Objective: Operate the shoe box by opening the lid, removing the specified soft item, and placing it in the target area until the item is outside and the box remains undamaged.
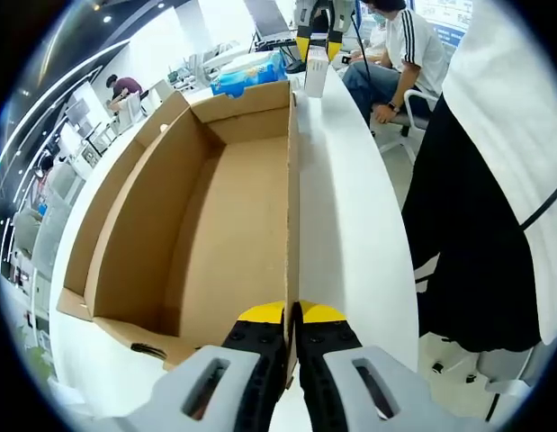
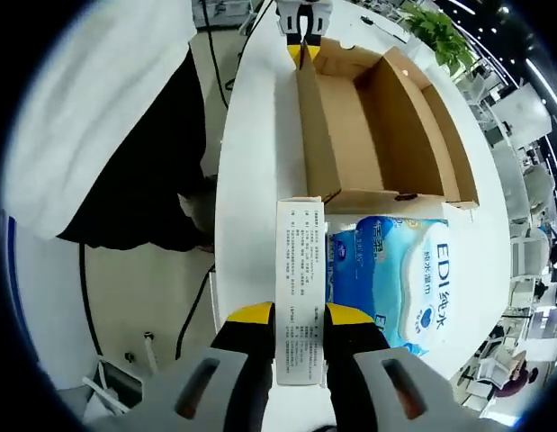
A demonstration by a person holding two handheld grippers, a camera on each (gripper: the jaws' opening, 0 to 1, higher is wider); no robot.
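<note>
Yellow-tipped black jaws of the left gripper, drawn narrow and pinching the near end of the upright side wall of the shoe box, an open corrugated-cardboard carton, lid off or folded away, interior bare brown with nothing seen inside. Box long axis runs straight away from the left gripper along the white table, far end toward the right gripper. Right gripper, same yellow-and-black jaws, closed on a slim white printed carton held upright between them; whether this is the specified item cannot be told. Just beside it, to the right in the right gripper view, lies a blue soft tissue pack on the table, outside the box and touching or nearly touching its near end wall; judged the soft item, already out. The shoe box extends lengthwise from the right gripper toward the left gripper at its far end. The right gripper is the nearer to the pack; the left is a box length off. Left gripper view adds the box's bare floor, the person's white top and dark trousers, and seated people in an office beyond; right gripper view adds the pack's print and a green plant
</note>
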